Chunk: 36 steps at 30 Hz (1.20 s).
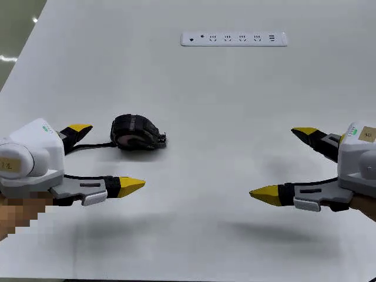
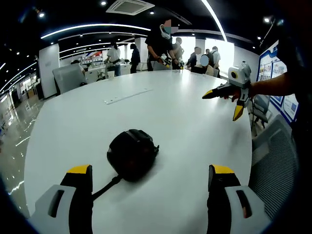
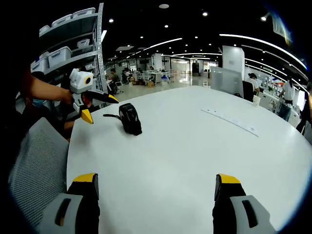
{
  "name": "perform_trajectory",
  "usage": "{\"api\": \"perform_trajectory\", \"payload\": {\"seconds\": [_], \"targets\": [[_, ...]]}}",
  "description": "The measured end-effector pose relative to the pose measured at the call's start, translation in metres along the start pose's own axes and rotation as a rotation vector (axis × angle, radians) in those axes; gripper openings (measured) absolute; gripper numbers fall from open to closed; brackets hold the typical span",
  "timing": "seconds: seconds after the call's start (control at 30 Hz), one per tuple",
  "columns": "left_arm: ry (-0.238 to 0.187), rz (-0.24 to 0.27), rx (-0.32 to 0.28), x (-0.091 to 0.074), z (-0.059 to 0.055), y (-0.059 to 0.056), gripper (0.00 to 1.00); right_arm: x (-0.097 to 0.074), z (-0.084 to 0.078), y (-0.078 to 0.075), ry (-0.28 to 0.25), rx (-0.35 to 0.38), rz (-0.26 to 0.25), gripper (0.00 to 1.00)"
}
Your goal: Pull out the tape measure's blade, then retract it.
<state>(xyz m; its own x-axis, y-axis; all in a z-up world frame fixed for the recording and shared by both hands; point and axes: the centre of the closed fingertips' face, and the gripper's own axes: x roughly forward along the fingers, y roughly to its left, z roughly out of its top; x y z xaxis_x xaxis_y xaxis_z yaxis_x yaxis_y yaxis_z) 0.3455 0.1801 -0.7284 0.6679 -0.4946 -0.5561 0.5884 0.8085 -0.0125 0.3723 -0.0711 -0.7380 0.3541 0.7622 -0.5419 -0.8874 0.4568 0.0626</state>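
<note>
Head view: my left gripper (image 1: pixel 117 154) is low over the white table (image 1: pixel 205 88) with its two yellow-tipped fingers spread wide, holding nothing. The tape (image 1: pixel 135 132) lies on the table just beyond those tips, and it touches neither finger. It is a black case, and its blade tip sits at the case mouth on the side facing my right gripper (image 1: pixel 271 161). A thin black cord (image 1: pixel 94 145) trails from the tape's other end, back toward my left gripper's far finger.

My right gripper is well apart from the tape, across a bare stretch of table. Its fingers are also spread wide with nothing between them. A white power strip (image 1: pixel 234 39) lies flat near the table's far edge, well away from everything else.

In the left gripper view the tape sits ahead, in the gap between my two fingers and nearer the left-hand one, with the cord running back toward that finger. My right gripper shows at the upper right, above the table.

In the right gripper view the tape is far ahead to the left, close to my left gripper. People (image 2: pixel 163 46) stand beyond the table's far end.
</note>
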Motion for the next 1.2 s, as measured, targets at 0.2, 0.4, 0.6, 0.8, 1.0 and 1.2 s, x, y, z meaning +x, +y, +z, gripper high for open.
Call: {"api": "perform_trajectory", "payload": {"seconds": [0.2,0.4,0.6,0.8,1.0,1.2], "targets": [[0.011,-0.021,0.013,0.003,0.001,0.004,0.98,0.008,0.002,-0.002,0.013,-0.025,0.031,0.99],[0.014,-0.031,0.024,0.005,0.003,0.009,0.99,0.017,0.004,-0.003,0.026,-0.049,0.062,0.99],[0.017,-0.050,0.032,0.008,0.005,0.011,0.99,0.026,0.007,-0.005,0.039,-0.075,0.091,0.99],[0.023,-0.063,0.039,0.011,0.006,0.015,0.99,0.035,0.008,-0.006,0.050,-0.097,0.125,0.99],[0.025,-0.075,0.055,0.013,0.010,0.021,0.99,0.045,0.013,-0.006,0.046,-0.120,0.155,0.99],[0.035,-0.096,0.070,0.017,0.012,0.026,0.99,0.057,0.017,-0.005,0.057,-0.142,0.189,0.99]]}}
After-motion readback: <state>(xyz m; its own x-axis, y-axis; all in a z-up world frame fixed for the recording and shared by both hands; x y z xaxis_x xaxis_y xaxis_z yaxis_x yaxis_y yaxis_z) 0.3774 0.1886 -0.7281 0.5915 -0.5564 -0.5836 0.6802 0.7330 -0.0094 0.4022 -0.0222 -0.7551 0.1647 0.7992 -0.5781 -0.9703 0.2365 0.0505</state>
